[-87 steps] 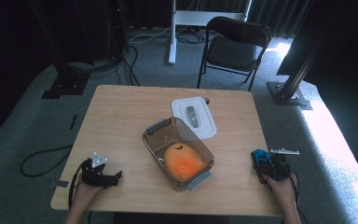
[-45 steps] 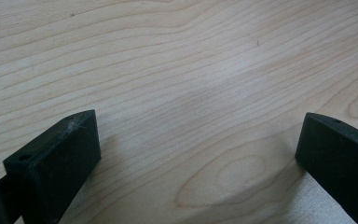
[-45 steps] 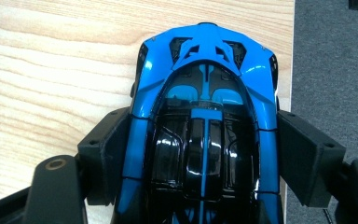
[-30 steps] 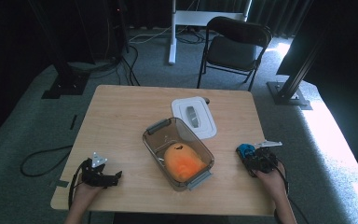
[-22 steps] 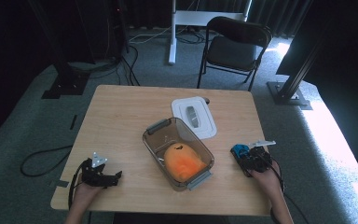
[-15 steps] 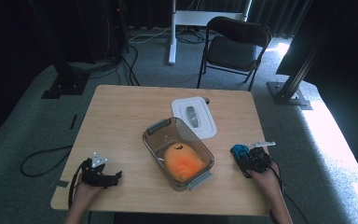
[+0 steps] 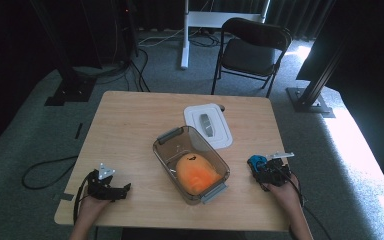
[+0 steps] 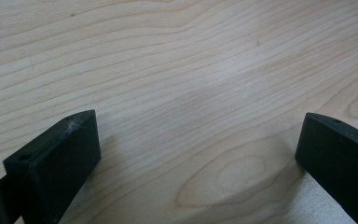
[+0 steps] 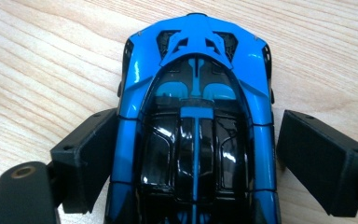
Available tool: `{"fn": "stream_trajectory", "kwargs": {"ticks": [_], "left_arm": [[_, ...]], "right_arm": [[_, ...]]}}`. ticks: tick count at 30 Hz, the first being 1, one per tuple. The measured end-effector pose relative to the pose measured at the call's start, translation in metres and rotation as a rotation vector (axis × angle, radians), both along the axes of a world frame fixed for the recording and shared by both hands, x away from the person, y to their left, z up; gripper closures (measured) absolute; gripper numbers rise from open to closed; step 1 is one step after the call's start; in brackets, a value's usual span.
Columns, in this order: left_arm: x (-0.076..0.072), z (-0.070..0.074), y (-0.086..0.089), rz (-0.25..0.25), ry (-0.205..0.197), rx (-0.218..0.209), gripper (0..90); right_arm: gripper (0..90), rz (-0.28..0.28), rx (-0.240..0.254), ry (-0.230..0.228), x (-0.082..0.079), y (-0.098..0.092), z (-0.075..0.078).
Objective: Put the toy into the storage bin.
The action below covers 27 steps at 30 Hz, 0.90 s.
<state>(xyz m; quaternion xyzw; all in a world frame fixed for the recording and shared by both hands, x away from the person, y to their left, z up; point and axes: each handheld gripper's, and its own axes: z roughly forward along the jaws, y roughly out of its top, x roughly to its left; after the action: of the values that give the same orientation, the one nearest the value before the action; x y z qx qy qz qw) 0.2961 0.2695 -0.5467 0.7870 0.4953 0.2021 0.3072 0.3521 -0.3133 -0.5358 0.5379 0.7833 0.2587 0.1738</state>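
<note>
Blue and black, a toy car (image 9: 196, 121) is sitting on the wooden table (image 7: 130, 125) between the jaws of my right claw (image 9: 196, 158), near the table's right edge. I am judging that I am setting it down here: the jaws have just been opening, the left pad (image 9: 91, 154) looks to be just touching the car's side, and a sliver of wood is showing between the car and the right pad, so the car is resting on its own weight, released rather than clamped.

From above, the car (image 7: 256, 162) is lying just right of the clear plastic box (image 7: 172, 145), which is holding an orange soft toy (image 7: 196, 172); the box's white lid (image 7: 207, 125) is lying behind it, apart. That placing suggests the car is going into the box next.

My left claw (image 7: 111, 186) is resting at the near left corner, jaws wide with only bare wood between them, likely parked out of the way. The high view is giving the layout; the right gripper view is giving the gap at the pads.
</note>
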Motion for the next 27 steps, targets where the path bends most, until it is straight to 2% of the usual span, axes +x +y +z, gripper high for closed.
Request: {"fn": "stream_trajectory", "kwargs": {"ticks": [5, 6, 9, 11, 18, 23, 25, 27], "left_arm": [[0.0, 0.0, 0.0, 0.0, 0.0, 0.0, 0.2], [0.0, 0.0, 0.0, 0.0, 0.0, 0.0, 0.2], [0.0, 0.0, 0.0, 0.0, 0.0, 0.0, 0.3], [0.0, 0.0, 0.0, 0.0, 0.0, 0.0, 0.3], [0.0, 0.0, 0.0, 0.0, 0.0, 0.0, 0.3], [0.0, 0.0, 0.0, 0.0, 0.0, 0.0, 0.3], [0.0, 0.0, 0.0, 0.0, 0.0, 0.0, 0.2], [0.0, 0.0, 0.0, 0.0, 0.0, 0.0, 0.2]], "right_arm": [[13.9, 0.006, 0.004, -0.007, 0.0, 0.0, 0.0], [19.2, 0.015, 0.009, -0.019, -0.001, 0.001, 0.0], [24.8, 0.009, 0.015, -0.028, 0.0, 0.001, 0.0], [24.9, 0.0, 0.015, -0.038, -0.001, 0.002, 0.0], [24.8, -0.022, 0.011, -0.027, 0.0, 0.005, 0.001], [24.8, -0.041, 0.063, -0.017, 0.002, 0.001, 0.004], [24.8, -0.044, 0.055, -0.016, 0.003, 0.0, 0.006], [24.9, -0.035, 0.086, -0.011, 0.003, -0.002, 0.011]]}}
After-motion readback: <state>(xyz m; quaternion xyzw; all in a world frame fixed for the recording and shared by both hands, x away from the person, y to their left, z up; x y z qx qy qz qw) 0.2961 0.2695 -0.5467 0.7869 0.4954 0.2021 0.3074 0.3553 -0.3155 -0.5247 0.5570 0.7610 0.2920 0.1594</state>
